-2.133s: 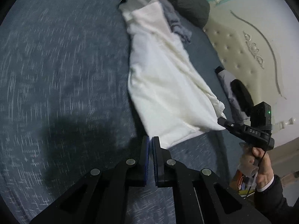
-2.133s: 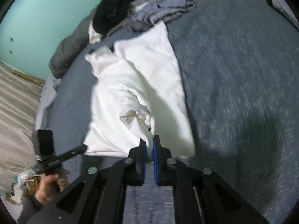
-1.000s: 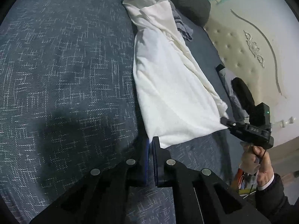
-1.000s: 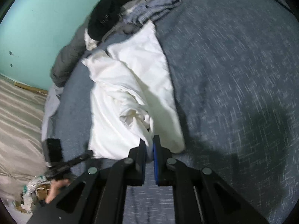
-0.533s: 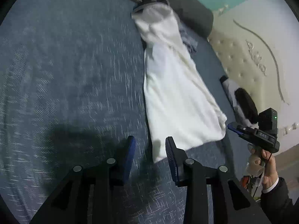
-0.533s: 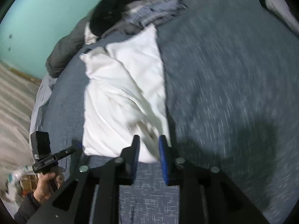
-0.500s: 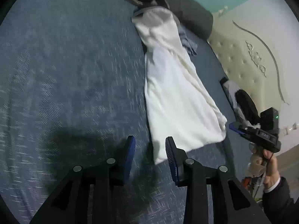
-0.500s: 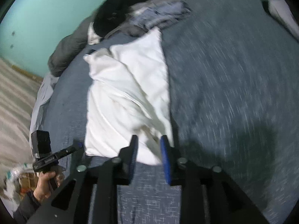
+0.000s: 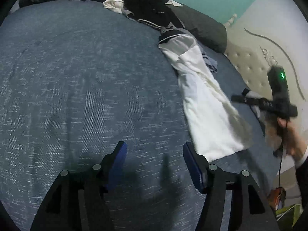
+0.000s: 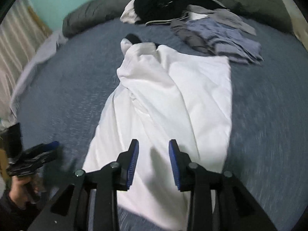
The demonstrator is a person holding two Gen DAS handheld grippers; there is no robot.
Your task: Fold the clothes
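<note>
Your left gripper [image 9: 154,163] hangs over bare blue bedspread [image 9: 77,77], jaws spread wide, nothing between them; the white garment [image 9: 207,111] lies just to its right, stretched in a long narrow strip toward the pillows, dark-trimmed collar end farthest from you. Your right gripper [image 10: 153,162] is also released, jaws apart, hovering over the garment's near hem [image 10: 154,202] without pinching it; whether the pads touch cloth I can't tell.

Handling, as a judgement: thin, soft, light cloth, limp, no stiffness, so it will sag and drag if lifted from one point. Take it at the corners of the near hem, one gripper each, and keep it taut. Its left side in the right wrist view is bunched in ridges, the right side flat.

Count: one white garment laid out; one heap of other clothes [image 10: 192,15] near the grey bolster [image 10: 86,17], with at least a black piece, a grey one and a blue one; two grippers, both free
</note>
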